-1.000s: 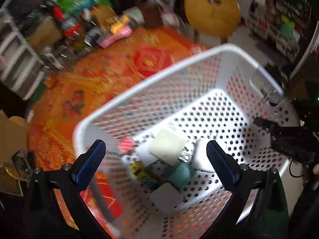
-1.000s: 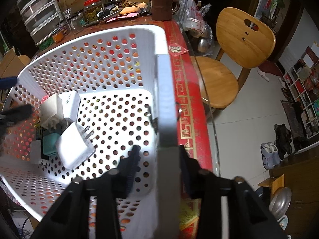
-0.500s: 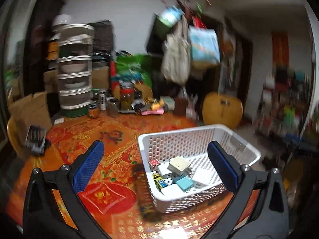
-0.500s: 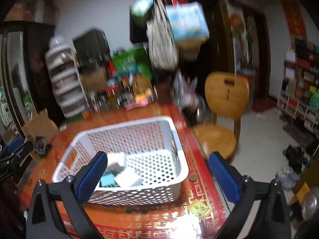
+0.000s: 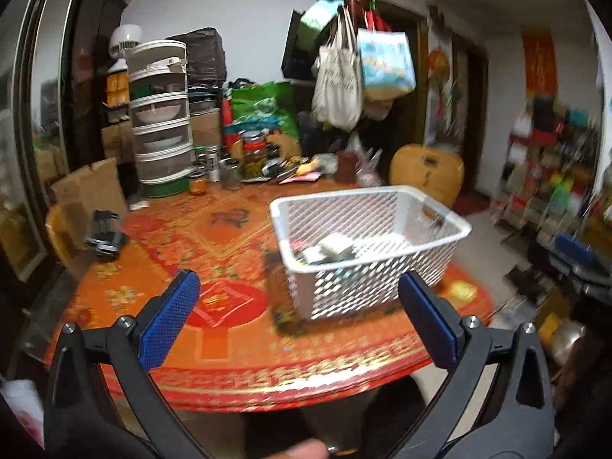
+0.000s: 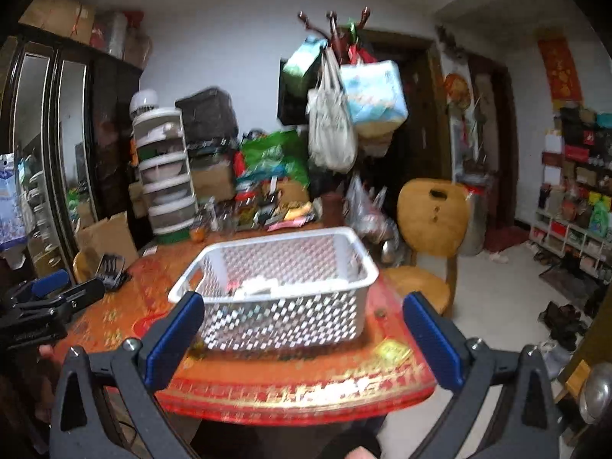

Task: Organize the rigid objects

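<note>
White perforated basket (image 5: 367, 252) standing on round table with red-orange cloth (image 5: 229, 237), toward 2 o'clock side of the tabletop in the left wrist view, close to the edge near wooden chair (image 6: 430, 229). Inside the basket, a small heap of pale and teal rigid objects (image 5: 329, 250), probably plugs or chargers, too blurred to name. Left gripper (image 5: 298, 317) spread wide, blue pads apart, nothing between. Right gripper (image 6: 302, 338) also wide apart and empty, jaws just been opening, basket straight at 12 o'clock from it. Black clip (image 5: 104, 231) lying at 9 o'clock on the table. Stacked drawer unit (image 5: 160, 122) at 11 o'clock behind
</note>
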`<state>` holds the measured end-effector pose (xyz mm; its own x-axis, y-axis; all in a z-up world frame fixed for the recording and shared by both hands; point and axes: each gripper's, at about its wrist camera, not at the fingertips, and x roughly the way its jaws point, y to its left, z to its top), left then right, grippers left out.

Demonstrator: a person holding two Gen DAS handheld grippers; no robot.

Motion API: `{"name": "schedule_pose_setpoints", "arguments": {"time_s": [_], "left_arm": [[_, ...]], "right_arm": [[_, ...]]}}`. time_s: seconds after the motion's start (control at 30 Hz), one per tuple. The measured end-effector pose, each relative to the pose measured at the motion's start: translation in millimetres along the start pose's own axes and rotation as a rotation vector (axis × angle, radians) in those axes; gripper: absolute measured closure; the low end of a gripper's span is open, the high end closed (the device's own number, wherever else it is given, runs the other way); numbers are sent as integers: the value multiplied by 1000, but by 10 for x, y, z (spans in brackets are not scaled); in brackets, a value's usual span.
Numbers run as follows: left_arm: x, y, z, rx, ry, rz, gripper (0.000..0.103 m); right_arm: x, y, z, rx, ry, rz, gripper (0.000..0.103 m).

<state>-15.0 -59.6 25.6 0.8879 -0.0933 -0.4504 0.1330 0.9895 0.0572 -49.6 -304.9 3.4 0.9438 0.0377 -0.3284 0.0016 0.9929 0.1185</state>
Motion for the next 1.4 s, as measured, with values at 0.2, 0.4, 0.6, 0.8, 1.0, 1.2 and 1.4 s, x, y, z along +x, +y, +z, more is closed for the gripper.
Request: {"name": "schedule_pose_setpoints", "arguments": {"time_s": [0.2, 0.4, 0.6, 0.8, 1.0, 1.2, 1.4], "left_arm": [[197, -232, -102, 26, 90, -51, 1], [301, -227, -79, -8, 109, -35, 1], [246, -207, 10, -34, 102, -9, 1], [274, -225, 53, -34, 111, -2, 1], [286, -223, 44, -39, 112, 6, 1], [333, -260, 36, -58, 122, 23, 1], [350, -297, 45, -61, 124, 28, 1]], "right_arm": [[239, 97, -164, -15, 75, -35, 0], [315, 166, -182, -39, 117, -13, 0], [323, 164, -169, -39, 146, -16, 0], [346, 141, -168, -38, 166, -12, 0], [372, 161, -184, -46, 179, -8, 0], [373, 167, -183, -47, 183, 1, 0], [386, 163, -182, -49, 186, 4, 0]]}}
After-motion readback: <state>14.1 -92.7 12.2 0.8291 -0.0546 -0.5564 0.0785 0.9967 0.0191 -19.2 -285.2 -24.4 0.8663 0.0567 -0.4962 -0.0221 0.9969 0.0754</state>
